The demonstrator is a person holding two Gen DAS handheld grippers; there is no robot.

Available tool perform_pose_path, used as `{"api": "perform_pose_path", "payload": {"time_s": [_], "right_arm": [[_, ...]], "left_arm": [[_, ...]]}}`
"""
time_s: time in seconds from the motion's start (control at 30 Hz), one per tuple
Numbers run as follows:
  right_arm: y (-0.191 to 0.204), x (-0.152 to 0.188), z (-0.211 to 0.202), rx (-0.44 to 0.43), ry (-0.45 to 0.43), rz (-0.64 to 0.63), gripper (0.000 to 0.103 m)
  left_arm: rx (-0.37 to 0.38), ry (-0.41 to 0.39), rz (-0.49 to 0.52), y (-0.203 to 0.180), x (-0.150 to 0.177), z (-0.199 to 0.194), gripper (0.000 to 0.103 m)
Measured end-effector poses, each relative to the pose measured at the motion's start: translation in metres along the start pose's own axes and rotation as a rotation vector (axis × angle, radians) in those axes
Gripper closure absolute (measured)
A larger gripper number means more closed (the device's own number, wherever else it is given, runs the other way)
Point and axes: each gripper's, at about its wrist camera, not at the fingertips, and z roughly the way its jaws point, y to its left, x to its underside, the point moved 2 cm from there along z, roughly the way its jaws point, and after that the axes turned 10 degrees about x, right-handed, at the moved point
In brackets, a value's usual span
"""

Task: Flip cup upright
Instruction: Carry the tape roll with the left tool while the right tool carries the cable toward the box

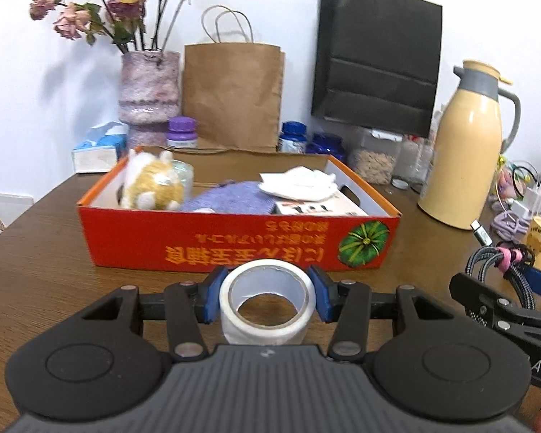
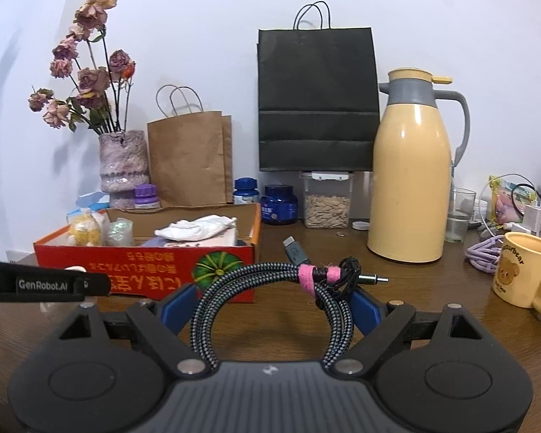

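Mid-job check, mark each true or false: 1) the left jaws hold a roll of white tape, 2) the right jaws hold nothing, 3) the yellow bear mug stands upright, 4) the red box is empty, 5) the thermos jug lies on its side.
1) True. The left gripper has its jaws closed on the roll of white tape.
2) False. The right gripper has a coiled braided cable between its jaws.
3) True. The yellow bear mug stands on the table, mouth up.
4) False. The red box holds a plush toy, purple cloth and white cloth.
5) False. The thermos jug stands upright beside the black paper bag.
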Motion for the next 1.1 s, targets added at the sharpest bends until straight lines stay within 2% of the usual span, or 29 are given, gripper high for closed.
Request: {"api": "perform_pose_path", "payload": {"time_s": [0.23,0.6,1.1], "right_arm": [[0.021,-0.007,-0.004,-0.027,-0.011,0.014,0.015],[0.049,-0.029,-0.001,-0.054,-0.036,0.01,0.015],[0.073,-0.061,0.021,-0.073,-0.068,0.019,0.015]], "left_arm": [[-0.004,-0.058,-0.014,0.014,-0.012,-0.018,0.053],[-0.01,-0.108,-0.012,0.036,-0.04,-0.031,0.053],[-0.012,-0.164,-0.028,0.045,-0.075,-0.018,0.053]]}}
